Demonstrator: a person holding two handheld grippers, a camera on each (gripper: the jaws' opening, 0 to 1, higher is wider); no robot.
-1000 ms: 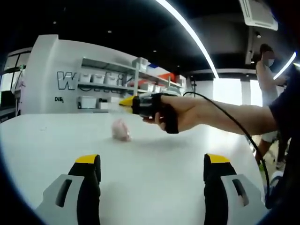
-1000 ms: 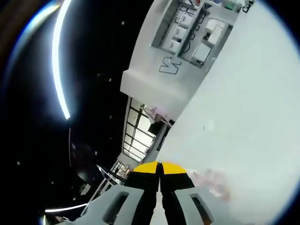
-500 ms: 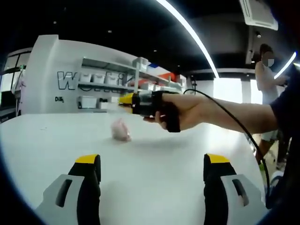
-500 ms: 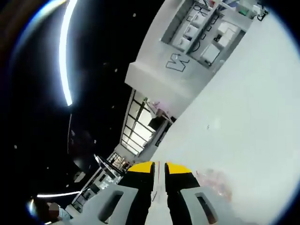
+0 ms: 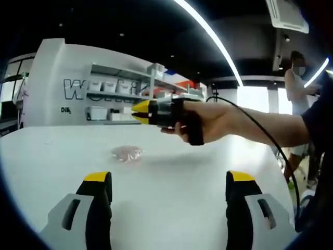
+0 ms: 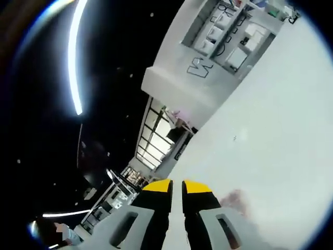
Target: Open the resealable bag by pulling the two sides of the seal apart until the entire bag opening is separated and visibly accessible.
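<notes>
Your resealable bag (image 5: 126,153) lies flat on the white table (image 5: 171,192), small, clear with a pinkish tint, crumpled. You've got it free of both grippers, resting alone. In the right gripper view you see a pink blur of it (image 6: 232,199) just beside the jaws. Can't tell from here if its seal is open.

I am working in what looks like a lab or showroom-style workspace. A broad white tabletop (image 5: 166,172) stretches out in front of me. Behind it stands a white wall unit (image 5: 57,88) with large dark lettering (image 5: 78,89) and open shelves (image 5: 145,86) stacked with white and coloured boxes. The ceiling is dark, crossed by a long curved light strip (image 5: 208,36), with an air-conditioning unit (image 5: 286,14) mounted overhead. Glass partitions (image 6: 156,151) line one side.
</notes>
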